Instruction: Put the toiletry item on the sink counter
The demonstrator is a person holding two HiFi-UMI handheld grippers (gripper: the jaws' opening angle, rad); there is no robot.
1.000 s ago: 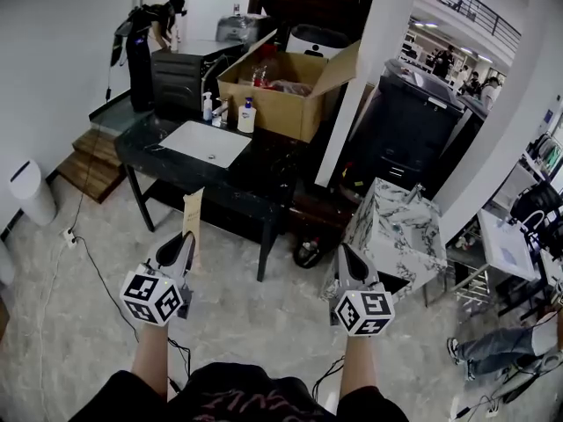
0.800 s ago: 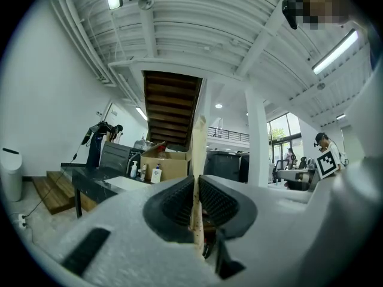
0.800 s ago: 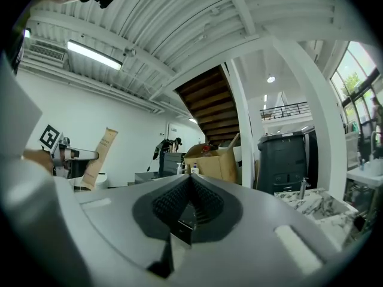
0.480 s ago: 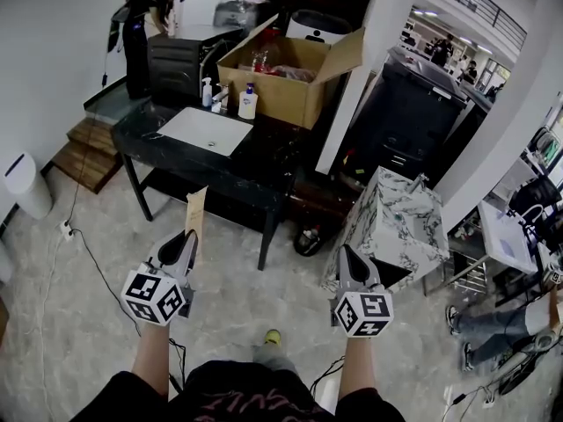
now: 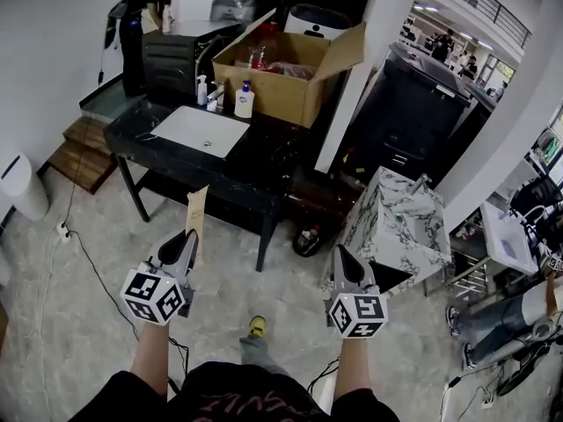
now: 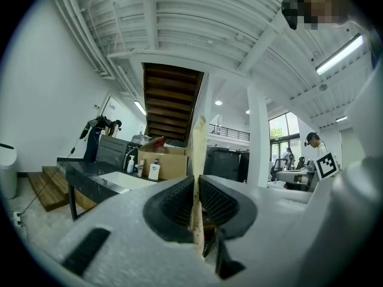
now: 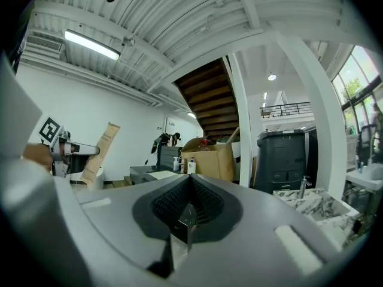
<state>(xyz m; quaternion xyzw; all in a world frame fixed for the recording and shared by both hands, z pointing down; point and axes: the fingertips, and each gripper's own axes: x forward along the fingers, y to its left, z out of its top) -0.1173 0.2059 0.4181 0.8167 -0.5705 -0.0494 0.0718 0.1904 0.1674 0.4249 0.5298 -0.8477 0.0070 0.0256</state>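
My left gripper [image 5: 186, 238] is shut on a flat tan paper packet [image 5: 194, 221], the toiletry item, which sticks up past the jaws. In the left gripper view the packet [image 6: 197, 145] stands edge-on between the pads of that gripper [image 6: 196, 183]. The black sink counter [image 5: 251, 159] with its white basin [image 5: 201, 130] stands ahead and to the left, well beyond both grippers. My right gripper [image 5: 340, 258] is level with the left one; its jaws [image 7: 190, 181] are shut with nothing between them. From the right gripper view the packet [image 7: 100, 151] shows at the left.
Two pump bottles [image 5: 244, 102] stand behind the basin beside an open cardboard box [image 5: 292, 70]. A marbled sink unit [image 5: 398, 229] stands at the right on the floor, next to a white pillar [image 5: 356, 69]. A cable [image 5: 84, 244] trails over the floor at the left.
The person has stepped forward: the counter has slid slightly left in view and a foot in a yellow shoe now shows below. Both grippers keep their pose and grip.
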